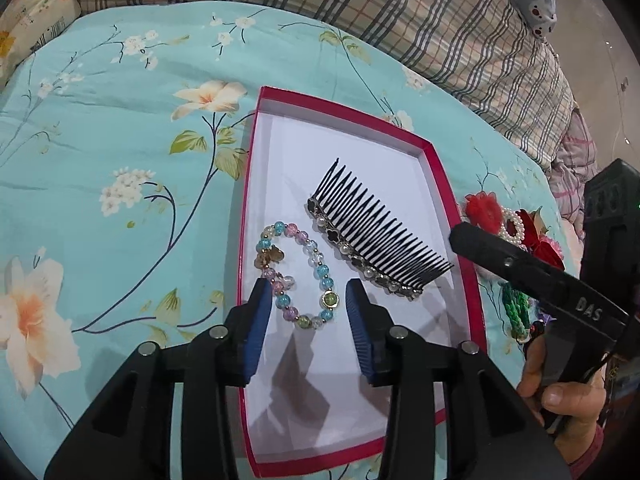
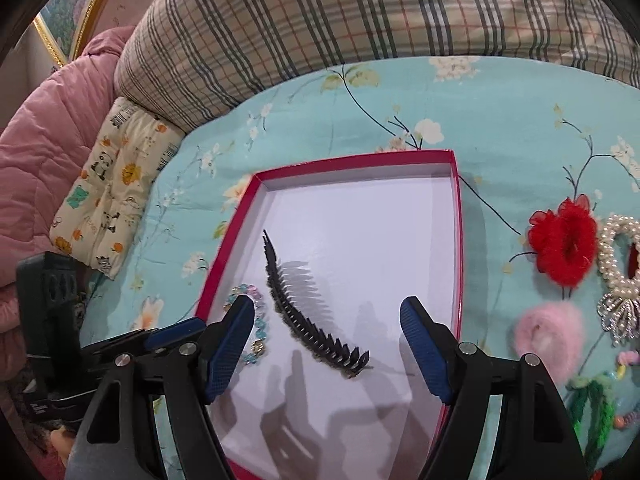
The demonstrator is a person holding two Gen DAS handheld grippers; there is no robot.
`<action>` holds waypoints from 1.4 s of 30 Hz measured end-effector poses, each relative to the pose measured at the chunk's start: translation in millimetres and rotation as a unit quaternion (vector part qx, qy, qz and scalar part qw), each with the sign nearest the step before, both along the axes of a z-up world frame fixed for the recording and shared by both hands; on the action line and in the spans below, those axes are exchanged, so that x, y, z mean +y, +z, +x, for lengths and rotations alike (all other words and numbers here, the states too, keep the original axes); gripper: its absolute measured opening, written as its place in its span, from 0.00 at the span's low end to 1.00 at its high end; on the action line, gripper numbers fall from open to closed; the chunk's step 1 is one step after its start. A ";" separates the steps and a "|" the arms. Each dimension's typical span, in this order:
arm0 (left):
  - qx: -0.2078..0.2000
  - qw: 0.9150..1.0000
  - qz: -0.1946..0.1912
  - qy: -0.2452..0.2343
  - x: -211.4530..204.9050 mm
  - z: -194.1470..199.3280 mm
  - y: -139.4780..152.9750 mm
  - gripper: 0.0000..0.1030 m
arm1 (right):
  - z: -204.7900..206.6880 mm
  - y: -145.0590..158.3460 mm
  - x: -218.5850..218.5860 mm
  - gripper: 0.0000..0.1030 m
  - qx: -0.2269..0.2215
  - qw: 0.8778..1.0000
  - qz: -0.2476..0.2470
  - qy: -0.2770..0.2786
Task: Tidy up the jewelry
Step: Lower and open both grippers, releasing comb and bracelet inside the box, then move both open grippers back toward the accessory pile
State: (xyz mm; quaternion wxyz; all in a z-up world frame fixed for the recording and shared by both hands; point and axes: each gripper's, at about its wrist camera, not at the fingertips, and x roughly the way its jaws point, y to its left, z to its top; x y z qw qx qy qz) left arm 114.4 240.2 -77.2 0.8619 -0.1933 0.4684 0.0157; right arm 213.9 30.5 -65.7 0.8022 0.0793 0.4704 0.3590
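A red-rimmed box with a white floor (image 1: 436, 168) (image 2: 456, 216) lies on the floral bedspread. In it lie a pastel bead bracelet (image 1: 316, 256) (image 2: 258, 332) and a black hair comb with pearls (image 1: 380, 236) (image 2: 308, 320). My left gripper (image 1: 308, 300) is open and empty, hovering just above the bracelet's near end. My right gripper (image 2: 328, 320) is open and empty above the comb; one of its fingers (image 1: 520, 264) shows at the right of the left wrist view. A red flower scrunchie (image 2: 564, 244) (image 1: 484, 208), a pearl clip (image 2: 616, 256), a pink fluffy scrunchie (image 2: 548, 336) and a green braided band (image 2: 592, 408) lie right of the box.
A plaid quilt (image 1: 400, 12) and a pink padded jacket (image 2: 52, 132) bound the far side. A small printed pillow (image 2: 112, 184) lies left of the box. A silver brooch (image 2: 620, 316) lies beside the pearl clip.
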 end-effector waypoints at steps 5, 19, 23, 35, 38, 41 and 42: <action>-0.003 1.000 0.006 -0.002 -6.1 -5.2 6.3 0.35 | -11.3 7.7 -11.0 0.75 -0.003 1.000 0.001 -0.003; -0.018 0.999 0.020 -0.028 -41.5 -25.8 27.7 0.35 | -62.4 27.3 -76.3 0.75 -0.017 0.999 -0.010 -0.025; -0.022 0.999 0.018 -0.041 -58.2 -30.7 33.0 0.35 | -76.5 26.1 -99.5 0.75 -0.011 0.999 -0.010 -0.042; -0.033 0.995 0.021 -0.093 -114.9 -37.3 47.4 0.41 | -109.1 31.3 -168.0 0.75 -0.016 0.995 -0.025 -0.092; -0.031 0.993 0.017 -0.110 -131.1 -36.2 46.8 0.41 | -118.2 31.6 -190.2 0.75 -0.018 0.993 -0.035 -0.111; -0.029 0.991 0.015 -0.127 -147.9 -33.2 45.8 0.41 | -126.4 30.3 -212.8 0.75 -0.021 0.990 -0.045 -0.133; -0.028 0.991 0.014 -0.131 -152.0 -33.7 45.8 0.41 | -128.5 29.0 -220.2 0.75 -0.019 0.989 -0.046 -0.140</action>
